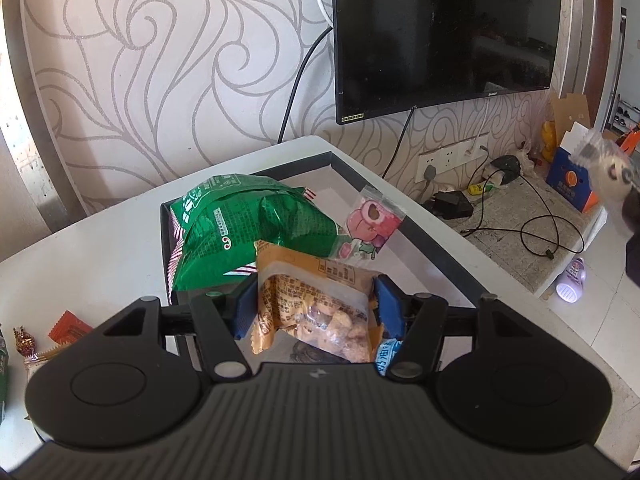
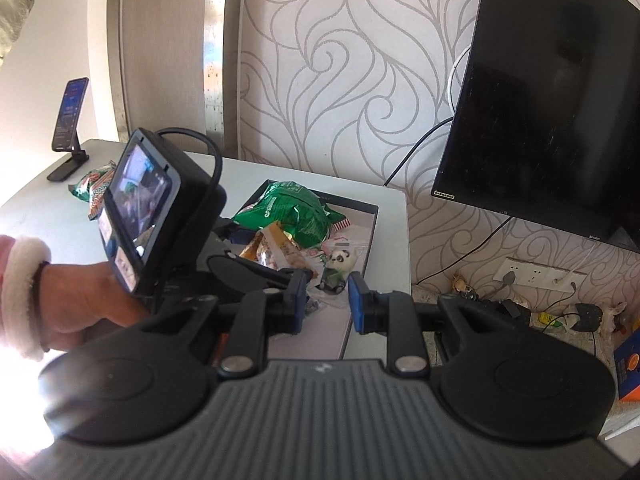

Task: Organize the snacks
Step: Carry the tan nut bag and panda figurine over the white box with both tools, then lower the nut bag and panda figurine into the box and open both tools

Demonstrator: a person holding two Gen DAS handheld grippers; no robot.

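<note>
The left gripper (image 1: 316, 308) pinched the orange packet (image 1: 316, 300) over the tray (image 1: 420, 232); the right gripper (image 2: 328, 300) clamped a panda packet (image 2: 338, 268). Dropped at twelve o'clock, the orange packet might slide off the green bag (image 1: 248, 232).

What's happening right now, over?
Left gripper shut on orange snack bag over tray. Right gripper holds panda packet. Green bag crowds tray.
</note>
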